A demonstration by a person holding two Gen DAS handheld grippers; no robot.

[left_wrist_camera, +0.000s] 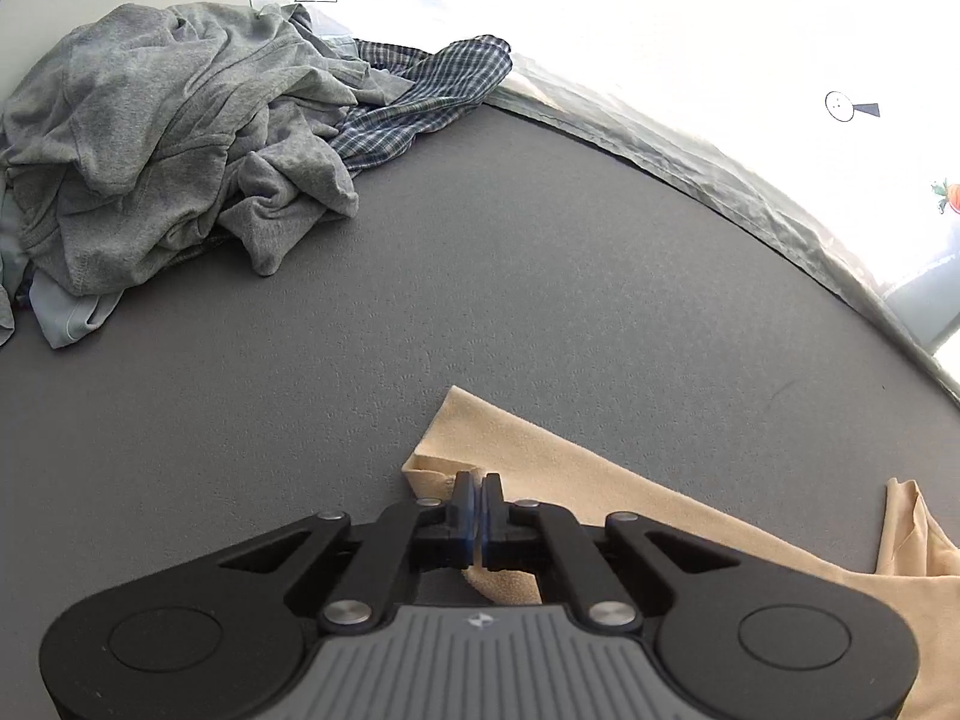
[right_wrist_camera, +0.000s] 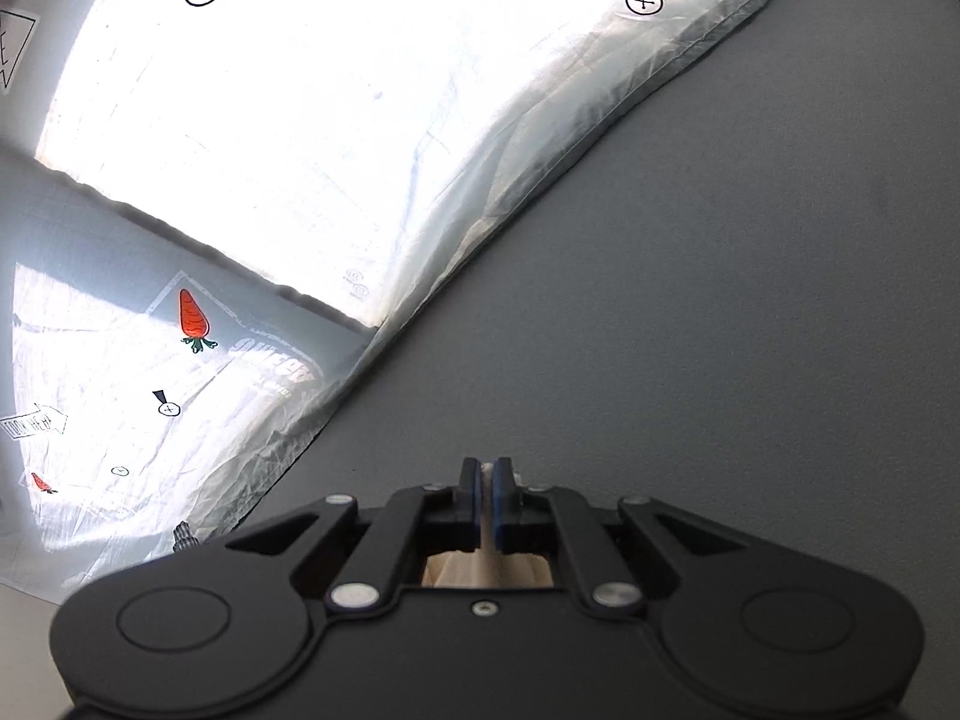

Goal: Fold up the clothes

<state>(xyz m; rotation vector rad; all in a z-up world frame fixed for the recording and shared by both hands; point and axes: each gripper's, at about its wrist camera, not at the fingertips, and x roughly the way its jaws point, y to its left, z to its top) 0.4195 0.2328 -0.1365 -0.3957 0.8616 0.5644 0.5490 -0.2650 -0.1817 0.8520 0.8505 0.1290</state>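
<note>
**Both Grippers Pinch the Tan Garment, Ready to Fold**

Gripping the tan garment (left_wrist_camera: 576,480) near its folded corner, the left gripper (left_wrist_camera: 478,495) has its jaws pinched tight on the cloth, which lies flat on the grey table (left_wrist_camera: 480,252). The right gripper (right_wrist_camera: 487,483) is likewise clamped on a bit of pale fabric. A heap of grey and checked clothes (left_wrist_camera: 180,138) waits well apart at the far left. I'd say both hands should lift together, keeping the edge taut and level, so the fold lands square.
</note>
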